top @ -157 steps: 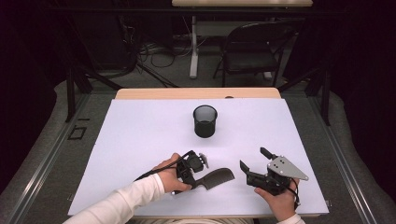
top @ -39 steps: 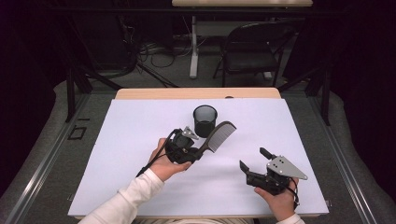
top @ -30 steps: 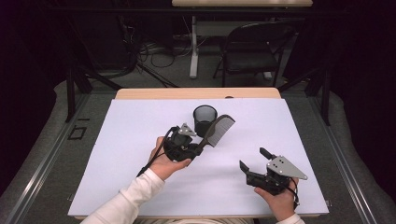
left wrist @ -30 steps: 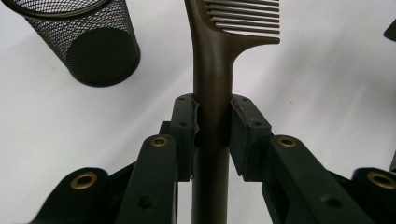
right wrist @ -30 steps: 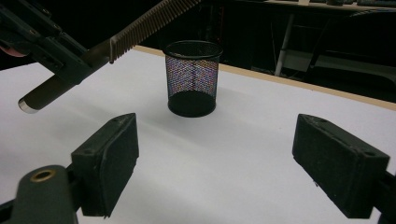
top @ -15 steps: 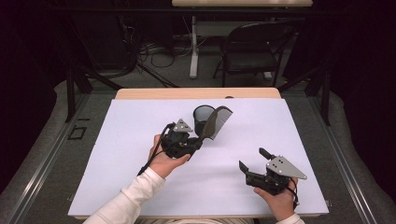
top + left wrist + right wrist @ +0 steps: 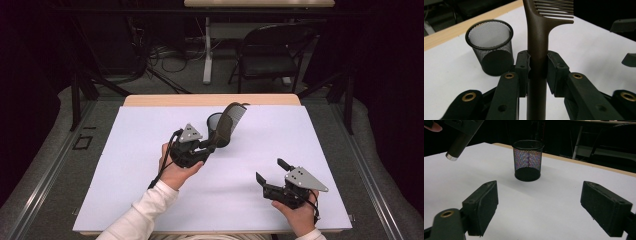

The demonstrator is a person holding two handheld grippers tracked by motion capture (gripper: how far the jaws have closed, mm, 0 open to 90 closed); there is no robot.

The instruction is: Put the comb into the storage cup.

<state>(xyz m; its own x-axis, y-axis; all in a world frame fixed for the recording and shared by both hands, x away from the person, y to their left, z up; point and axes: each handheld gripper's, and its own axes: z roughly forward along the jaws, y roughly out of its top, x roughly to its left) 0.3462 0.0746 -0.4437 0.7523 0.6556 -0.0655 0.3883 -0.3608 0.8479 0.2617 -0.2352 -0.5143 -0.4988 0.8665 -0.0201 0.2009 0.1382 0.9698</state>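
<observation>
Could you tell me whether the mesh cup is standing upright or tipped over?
Upright: the mesh cup stands on its base on the white table, its open rim up.

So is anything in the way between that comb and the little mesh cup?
Nothing visible. The left claw holds the comb raised just beside the mesh cup; its mouth is open and looks empty. The right claw rests well off to the side.

White sleeves (image 7: 150, 207); black hand-held grippers (image 7: 210, 142), brass screws, grey plates.
</observation>
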